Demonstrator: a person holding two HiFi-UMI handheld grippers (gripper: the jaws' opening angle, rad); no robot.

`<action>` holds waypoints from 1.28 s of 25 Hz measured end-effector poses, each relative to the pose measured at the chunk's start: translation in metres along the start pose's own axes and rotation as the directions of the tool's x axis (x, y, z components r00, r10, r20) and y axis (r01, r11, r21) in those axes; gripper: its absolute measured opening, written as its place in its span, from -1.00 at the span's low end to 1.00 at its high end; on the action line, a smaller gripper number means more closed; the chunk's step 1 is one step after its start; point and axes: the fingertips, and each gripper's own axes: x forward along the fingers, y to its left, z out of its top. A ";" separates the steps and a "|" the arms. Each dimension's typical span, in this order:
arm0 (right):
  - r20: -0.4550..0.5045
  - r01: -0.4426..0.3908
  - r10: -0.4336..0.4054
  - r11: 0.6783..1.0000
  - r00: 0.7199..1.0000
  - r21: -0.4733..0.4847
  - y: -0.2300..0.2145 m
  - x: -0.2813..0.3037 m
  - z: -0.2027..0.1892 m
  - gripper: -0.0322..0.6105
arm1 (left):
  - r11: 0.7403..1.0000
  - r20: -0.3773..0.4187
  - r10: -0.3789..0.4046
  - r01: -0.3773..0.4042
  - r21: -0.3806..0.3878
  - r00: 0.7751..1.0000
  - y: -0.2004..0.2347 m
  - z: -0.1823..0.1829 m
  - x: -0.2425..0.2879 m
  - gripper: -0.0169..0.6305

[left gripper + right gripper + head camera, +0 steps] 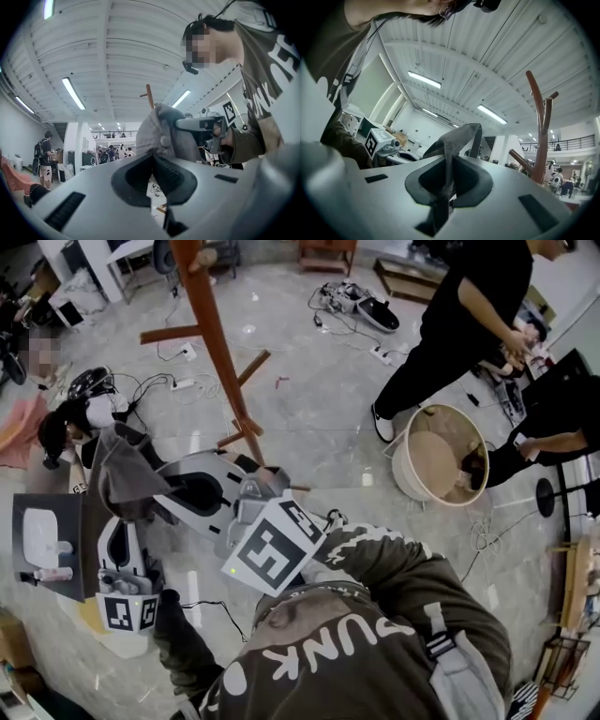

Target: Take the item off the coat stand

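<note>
So the main bit looks done to me. The grey cap (120, 472) is off the coat stand (217, 343) and hangs between the 2 grippers, well clear of the stand's pegs.

The right gripper (161, 495) has its fingers clamped together with a fold of the cap (457, 138) pinched between them. The cloth runs down through the gap and rises up past the fingertips. From that gripper's own view the stand (539, 131) is off to the right of the fingers and further away, touching nothing.

The left gripper (119, 526) has its fingers closed too. The cap (159, 131) sits right at their tips, its top button just above where the pads meet, so I read it as nipping the edge. The grip looks thinner than the right one, though. In the left gripper view, the top of the stand (150, 96) pokes up behind the cap, well beyond the fingertips.

What's left, as far as I can judge, is bringing the cap away and setting it down somewhere. I can't see any obvious drop spot near either set of fingers. There's just floor, cables and other gear around.
</note>
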 end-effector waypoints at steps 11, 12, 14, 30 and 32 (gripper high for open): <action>-0.083 0.081 -0.078 0.996 0.994 0.030 0.009 -0.105 -0.025 -0.83 | 0.998 0.007 -0.048 0.048 0.029 0.999 -0.077 0.027 -0.006 -0.93; -0.086 0.089 -0.086 0.996 0.993 0.028 0.011 -0.117 -0.024 -0.83 | 0.998 0.007 -0.054 0.054 0.034 0.999 -0.087 0.030 -0.008 -0.93; -0.090 0.106 -0.103 0.994 0.991 0.025 0.015 -0.140 -0.022 -0.83 | 0.997 0.008 -0.065 0.064 0.044 0.998 -0.108 0.037 -0.013 -0.93; -0.113 0.237 -0.232 0.971 0.966 0.038 0.015 -0.296 -0.008 -0.83 | 0.992 0.028 -0.088 0.085 0.099 0.996 -0.222 0.097 -0.060 -0.93; -0.111 0.256 -0.249 0.965 0.962 0.057 0.012 -0.306 -0.007 -0.83 | 0.992 0.033 -0.089 0.086 0.097 0.995 -0.223 0.101 -0.065 -0.93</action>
